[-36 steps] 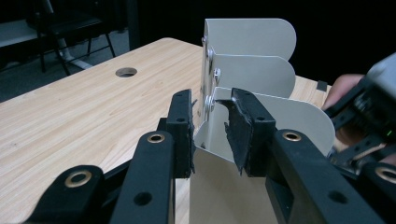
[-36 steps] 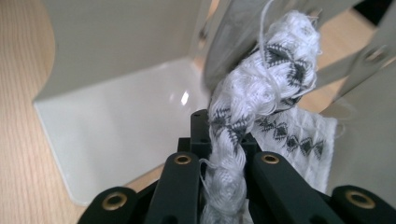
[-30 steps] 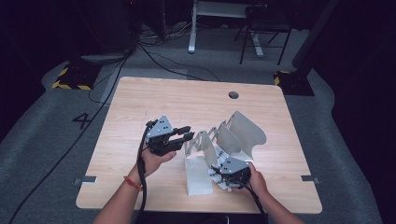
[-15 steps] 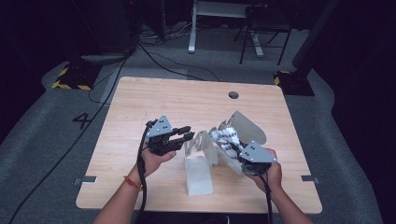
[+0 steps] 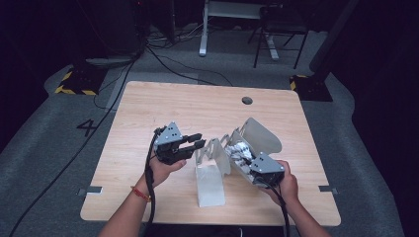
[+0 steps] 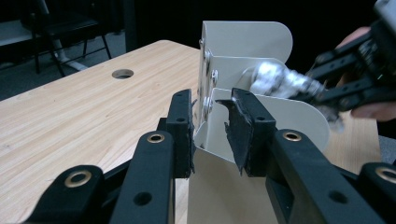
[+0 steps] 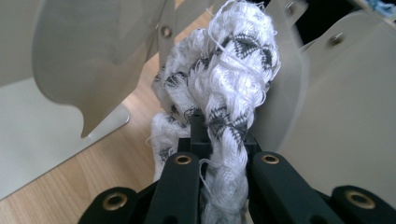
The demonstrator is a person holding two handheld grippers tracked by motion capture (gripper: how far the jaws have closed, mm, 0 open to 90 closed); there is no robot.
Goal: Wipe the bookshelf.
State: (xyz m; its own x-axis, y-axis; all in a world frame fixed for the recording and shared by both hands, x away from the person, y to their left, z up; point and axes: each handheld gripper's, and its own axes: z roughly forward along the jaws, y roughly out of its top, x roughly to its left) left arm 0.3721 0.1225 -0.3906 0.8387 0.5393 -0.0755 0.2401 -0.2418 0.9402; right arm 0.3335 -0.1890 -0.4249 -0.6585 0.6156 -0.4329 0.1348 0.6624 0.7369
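1. Between the divider plates of the metal rack (image 5: 257, 136) sits a rolled white-and-black cloth (image 7: 224, 70): soft, light, squashy I'd guess, best pinched mid-roll.
2. Right gripper (image 7: 215, 133) is clamped tight on it.
3. Left gripper (image 6: 210, 128) straddles a thin plate edge; can't tell if it's actually pinching.
4. Rack's on the wooden table (image 5: 173, 108).

Your white cloth (image 7: 224, 79) with a dark zigzag pattern is bunched into a twisted rope; fuzzy, loose threads at its edges; it sits pinched between black pads, its free end rising between two beige plates. Your beige metal rack (image 5: 247, 143) stands on the wooden table, near the front edge, right of centre; rounded, riveted plates fan out accordion-style; a flat base panel (image 5: 210, 185) lies toward you; one plate edge (image 6: 208, 126) stands between black pads.
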